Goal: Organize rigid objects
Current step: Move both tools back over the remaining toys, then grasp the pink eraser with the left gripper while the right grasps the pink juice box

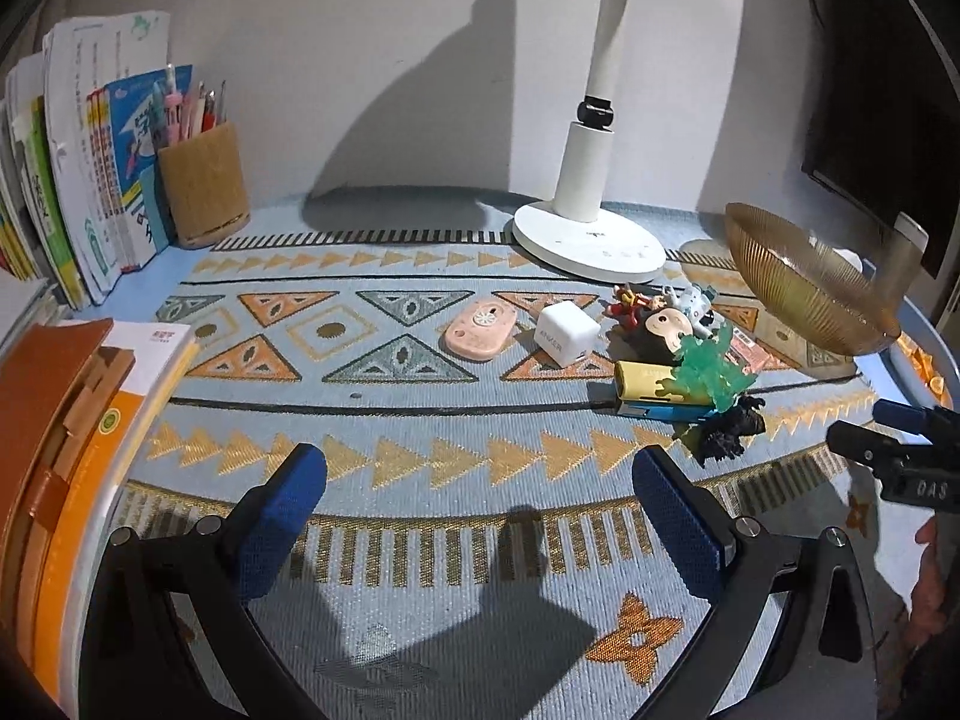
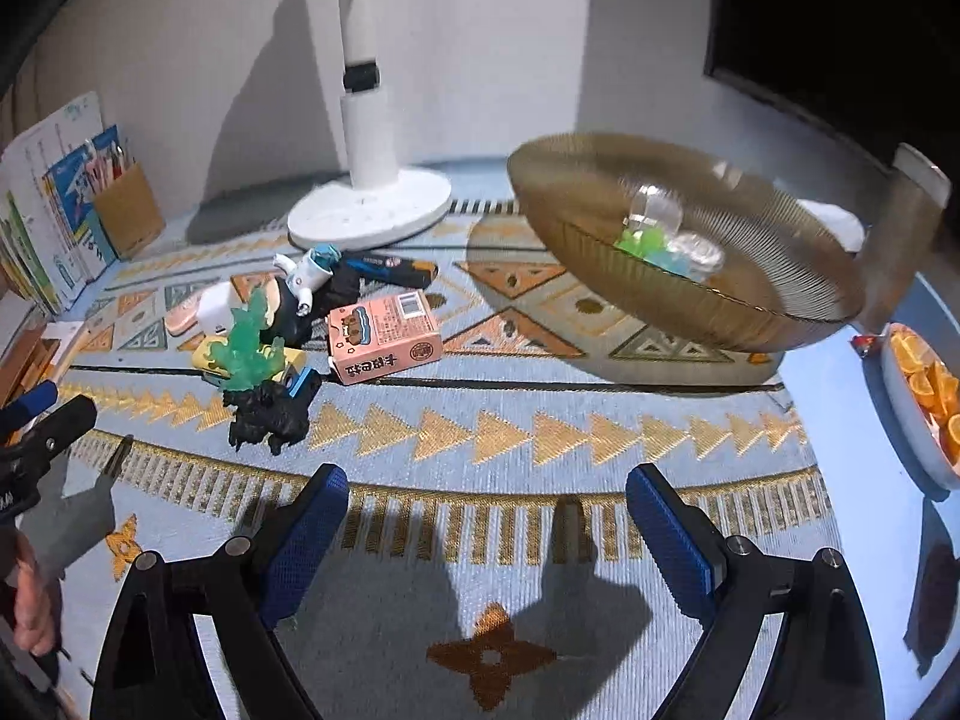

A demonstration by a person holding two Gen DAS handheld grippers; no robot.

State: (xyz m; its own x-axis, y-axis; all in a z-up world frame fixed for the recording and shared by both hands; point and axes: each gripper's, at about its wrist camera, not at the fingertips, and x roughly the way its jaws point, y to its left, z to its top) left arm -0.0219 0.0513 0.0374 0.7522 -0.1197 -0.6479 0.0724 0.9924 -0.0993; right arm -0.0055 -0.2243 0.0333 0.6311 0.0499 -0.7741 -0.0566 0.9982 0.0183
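Note:
A heap of small rigid things lies on the patterned mat: a green translucent figure [image 1: 711, 372] [image 2: 243, 345] on a black base [image 2: 267, 417], a white charger cube [image 1: 567, 333], a pink flat tag [image 1: 480, 333], a pink carton [image 2: 384, 345], a white-blue toy figure [image 2: 306, 279] and a yellow-blue block [image 1: 648, 399]. An amber ribbed glass bowl [image 2: 690, 300] [image 1: 804, 300] stands at the right, with a few small things inside. My left gripper [image 1: 480, 516] is open and empty, left of the heap. My right gripper [image 2: 486, 522] is open and empty, in front of heap and bowl.
A white lamp base [image 1: 591, 240] [image 2: 369, 210] stands behind the heap. Books [image 1: 78, 180] and a pen holder [image 1: 204, 186] line the back left; notebooks [image 1: 78, 420] are stacked at the left edge. A plate of orange slices [image 2: 924, 396] sits far right.

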